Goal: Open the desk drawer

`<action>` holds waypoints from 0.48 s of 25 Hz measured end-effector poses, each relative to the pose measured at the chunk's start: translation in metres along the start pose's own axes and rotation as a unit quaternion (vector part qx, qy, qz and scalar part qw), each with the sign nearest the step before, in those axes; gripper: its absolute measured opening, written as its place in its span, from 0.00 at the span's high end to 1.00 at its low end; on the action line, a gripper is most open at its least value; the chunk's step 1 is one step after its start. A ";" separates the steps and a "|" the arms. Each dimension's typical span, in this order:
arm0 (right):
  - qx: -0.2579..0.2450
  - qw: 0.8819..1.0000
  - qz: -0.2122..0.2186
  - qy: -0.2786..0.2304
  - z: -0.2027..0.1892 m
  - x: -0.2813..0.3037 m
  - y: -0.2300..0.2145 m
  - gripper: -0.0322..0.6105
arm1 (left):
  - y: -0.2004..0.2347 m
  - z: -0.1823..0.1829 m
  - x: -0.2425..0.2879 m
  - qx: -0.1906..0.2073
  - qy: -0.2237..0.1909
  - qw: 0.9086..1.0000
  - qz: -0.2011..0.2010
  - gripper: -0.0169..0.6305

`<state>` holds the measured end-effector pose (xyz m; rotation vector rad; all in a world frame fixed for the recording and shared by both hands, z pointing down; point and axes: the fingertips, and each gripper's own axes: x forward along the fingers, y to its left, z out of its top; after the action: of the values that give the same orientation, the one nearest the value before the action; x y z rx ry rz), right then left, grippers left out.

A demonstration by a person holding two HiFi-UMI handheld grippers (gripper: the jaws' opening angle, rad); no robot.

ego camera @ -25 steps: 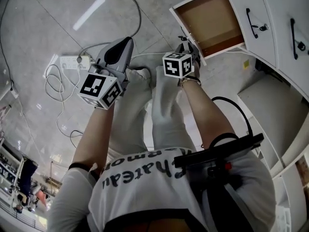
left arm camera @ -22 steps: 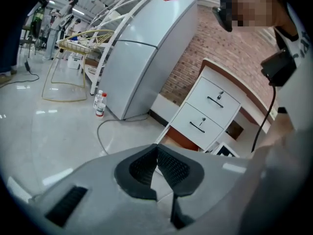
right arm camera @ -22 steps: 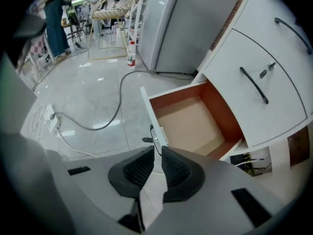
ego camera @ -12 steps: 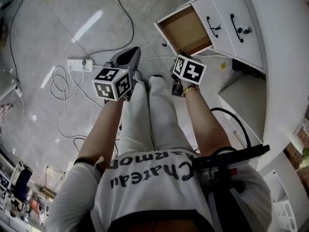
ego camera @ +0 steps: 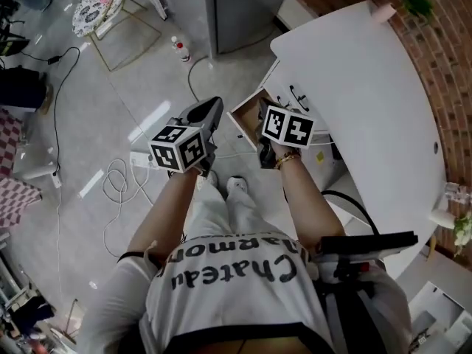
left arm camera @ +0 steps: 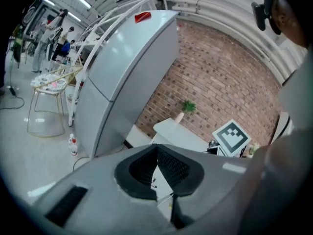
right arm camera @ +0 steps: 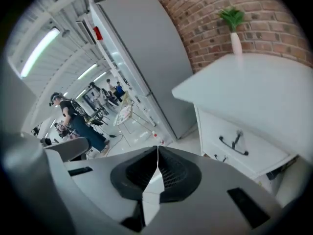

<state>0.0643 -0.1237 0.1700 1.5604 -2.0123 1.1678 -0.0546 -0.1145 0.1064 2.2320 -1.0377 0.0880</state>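
drawer (ego camera: 247, 115) out of desk (ego camera: 369, 87) | fridge (ego camera: 240, 6) beyond | power strip (ego camera: 141, 159) left, on floor (ego camera: 110, 87)

Brick wall (ego camera: 446, 57), grey fridge (ego camera: 237, 4), tile floor (ego camera: 110, 98), cables (ego camera: 116, 181).
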 end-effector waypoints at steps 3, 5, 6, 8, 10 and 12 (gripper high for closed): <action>-0.051 0.998 0.027 -0.034 0.050 -0.043 0.029 0.92 | -0.040 0.049 -0.017 0.028 -0.033 0.999 0.001 0.95; -0.072 0.995 0.042 -0.061 0.081 -0.072 0.044 0.93 | -0.061 0.083 -0.029 0.049 -0.068 0.997 0.002 0.95; -0.076 0.993 0.048 -0.075 0.095 -0.086 0.050 0.93 | -0.071 0.100 -0.036 0.059 -0.085 0.995 0.002 0.95; -0.080 0.990 0.059 -0.103 0.118 -0.114 0.063 0.92 | -0.089 0.128 -0.050 0.078 -0.115 0.990 0.001 0.95; -0.091 0.985 0.067 -0.128 0.135 -0.141 0.074 0.92 | -0.106 0.151 -0.064 0.093 -0.137 0.986 -0.003 0.95; -0.107 0.979 0.078 -0.153 0.152 -0.167 0.084 0.93 | -0.124 0.171 -0.073 0.109 -0.155 0.982 -0.013 0.95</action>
<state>0.0757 -0.1288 -0.0705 1.5731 -2.4040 0.7623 -0.0524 -0.1109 -0.1168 2.5138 -1.2117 -0.1722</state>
